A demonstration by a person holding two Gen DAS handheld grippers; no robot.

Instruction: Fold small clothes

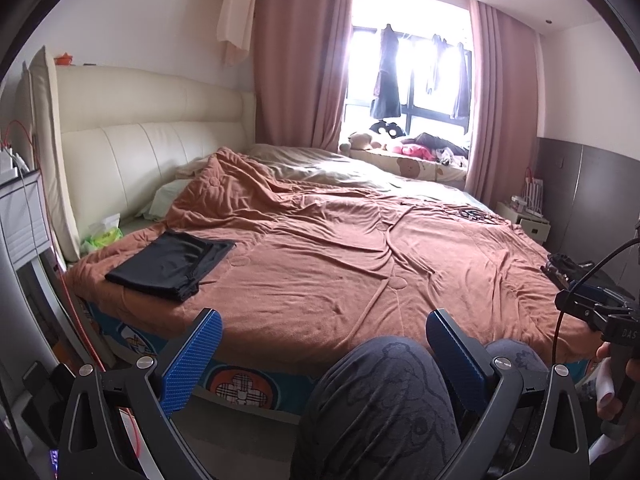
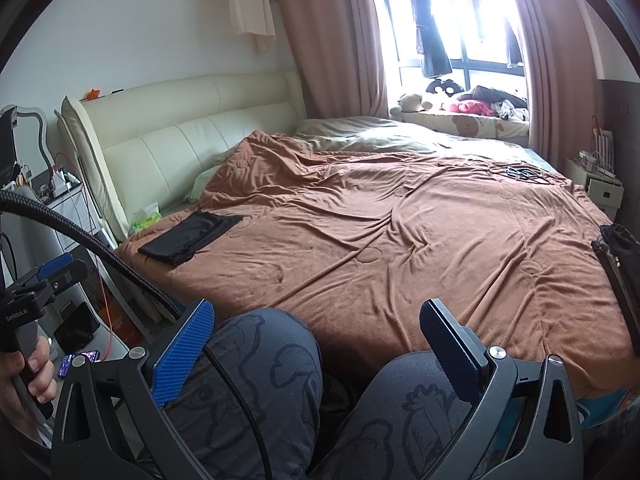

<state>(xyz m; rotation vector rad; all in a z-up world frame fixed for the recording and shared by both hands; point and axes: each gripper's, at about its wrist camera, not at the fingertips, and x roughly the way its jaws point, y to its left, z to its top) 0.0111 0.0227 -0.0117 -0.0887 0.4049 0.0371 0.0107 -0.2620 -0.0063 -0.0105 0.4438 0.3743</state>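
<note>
The left gripper [image 1: 324,334] is released: its two blue-padded fingers [image 1: 192,360] stand wide apart and hold nothing. It is held low over the person's knees [image 1: 384,396], pointing forward across the bed [image 1: 360,248]. The right gripper [image 2: 318,328] is likewise released, fingers [image 2: 184,350] spread and empty, held at lap level and aimed the same way. In the right wrist view, the left hand [image 2: 24,376] wraps around the handle of its gripper at the lower left; in the left wrist view, the right hand [image 1: 616,376] grips its handle at the lower right.

A folded black garment [image 1: 170,264] lies flat on the brown blanket [image 1: 400,240], near the bed's front left corner, well apart from both grippers. A second dark garment [image 2: 618,240] lies bunched at the bed's right edge. The cream headboard [image 1: 140,120] stands to the left, and the window [image 1: 408,60] is beyond the bed.
</note>
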